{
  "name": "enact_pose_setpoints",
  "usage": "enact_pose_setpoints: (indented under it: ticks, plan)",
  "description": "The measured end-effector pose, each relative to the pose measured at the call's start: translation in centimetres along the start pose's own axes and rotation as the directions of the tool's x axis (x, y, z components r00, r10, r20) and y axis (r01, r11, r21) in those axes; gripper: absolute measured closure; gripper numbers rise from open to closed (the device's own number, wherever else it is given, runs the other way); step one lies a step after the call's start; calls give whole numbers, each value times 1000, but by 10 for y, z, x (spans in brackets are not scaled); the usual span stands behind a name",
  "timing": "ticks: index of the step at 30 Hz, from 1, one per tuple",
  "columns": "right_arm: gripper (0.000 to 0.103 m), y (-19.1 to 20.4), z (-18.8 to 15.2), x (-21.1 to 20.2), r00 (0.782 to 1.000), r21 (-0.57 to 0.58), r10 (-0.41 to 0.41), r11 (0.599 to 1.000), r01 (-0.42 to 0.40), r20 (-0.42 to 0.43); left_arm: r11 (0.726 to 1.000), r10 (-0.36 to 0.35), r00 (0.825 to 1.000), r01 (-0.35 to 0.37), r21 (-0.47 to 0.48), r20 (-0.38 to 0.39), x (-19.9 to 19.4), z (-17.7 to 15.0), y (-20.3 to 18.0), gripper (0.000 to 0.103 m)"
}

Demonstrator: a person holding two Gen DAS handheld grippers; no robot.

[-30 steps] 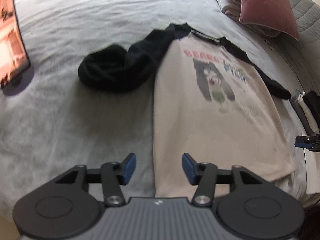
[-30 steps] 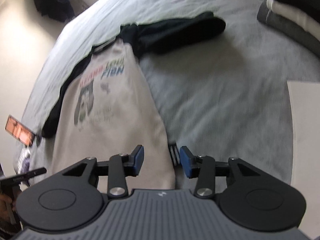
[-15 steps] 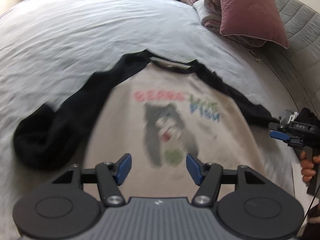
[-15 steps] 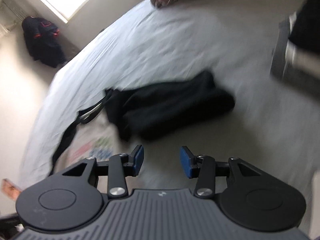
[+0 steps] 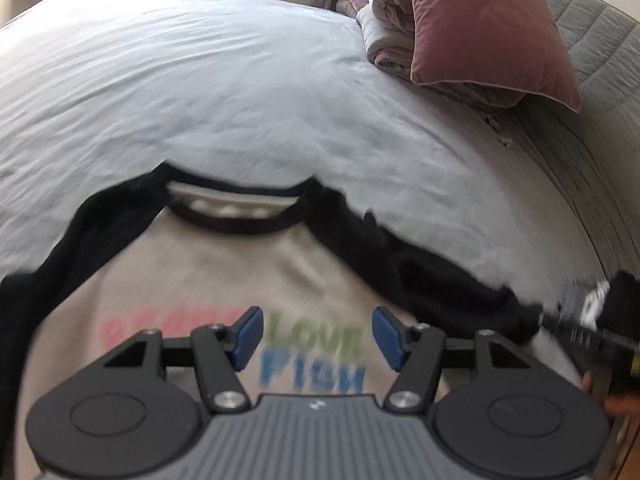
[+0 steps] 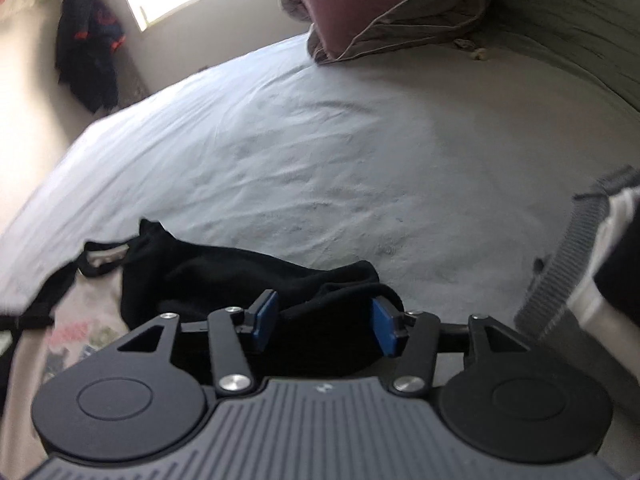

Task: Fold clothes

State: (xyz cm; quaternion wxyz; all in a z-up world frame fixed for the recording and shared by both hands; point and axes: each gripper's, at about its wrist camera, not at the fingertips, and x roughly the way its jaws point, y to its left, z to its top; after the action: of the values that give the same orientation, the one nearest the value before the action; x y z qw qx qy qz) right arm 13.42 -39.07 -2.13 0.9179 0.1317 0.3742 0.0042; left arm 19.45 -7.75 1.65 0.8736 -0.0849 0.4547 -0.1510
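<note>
A beige raglan shirt (image 5: 224, 280) with black sleeves and a printed chest lies flat on the pale blue bed sheet (image 5: 200, 80). My left gripper (image 5: 318, 338) hovers open over the printed lettering, below the black collar (image 5: 236, 222). In the right wrist view the bunched black sleeve (image 6: 248, 276) lies just ahead of my right gripper (image 6: 324, 322), which is open with sleeve cloth showing between its blue pads (image 6: 266, 314). The shirt's beige body (image 6: 80, 328) shows at the left there. The other gripper's tip (image 5: 580, 332) appears blurred at the left view's right edge.
A mauve pillow (image 5: 484, 28) and rolled bedding (image 5: 384, 28) sit at the head of the bed beside a grey quilted headboard (image 5: 592, 40). A stack of folded clothes (image 6: 592, 256) lies at the right. Dark garments (image 6: 90, 48) hang by the wall under a window.
Both grippers have advanced up the shirt: the left from the hem to the chest print, the right from the hem corner to the bunched black sleeve. Both stayed open.
</note>
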Motion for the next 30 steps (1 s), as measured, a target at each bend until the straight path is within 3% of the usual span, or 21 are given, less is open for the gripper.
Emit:
enact_pose_setpoints:
  ticks: [7,10,12,16,18,21,24,26,30]
  plan:
    - [41,11,-23,21,1000,-206,-5,978,10,25,1000,23,998,-22,-16,59,54,32,-6,41]
    - [54,6,-22,23,999,-228,29,974,-18,45,999,23,994,-18,-50,102,74,41,0,44]
    - [71,1,-19,25,997,-225,46,974,-30,66,994,8,990,7,-111,138,85,40,8,45]
    - [80,1,-12,23,994,-190,36,982,-16,104,976,-37,977,81,-204,212,100,33,22,45]
    - [82,5,-8,18,987,-194,-28,979,59,159,972,-47,963,106,-210,266,100,29,25,45]
    - [83,10,-5,8,951,-189,-156,959,211,267,970,-61,942,134,-203,331,102,22,27,45]
    - [83,5,-3,-4,883,-133,-280,927,351,377,978,-66,925,134,-161,375,105,15,26,44]
    - [84,-1,-3,-11,841,-96,-321,912,398,435,985,-61,920,119,-129,387,107,13,22,43]
    - [85,2,-5,-12,788,-95,-363,880,466,496,988,-48,921,100,-115,386,111,16,20,43]
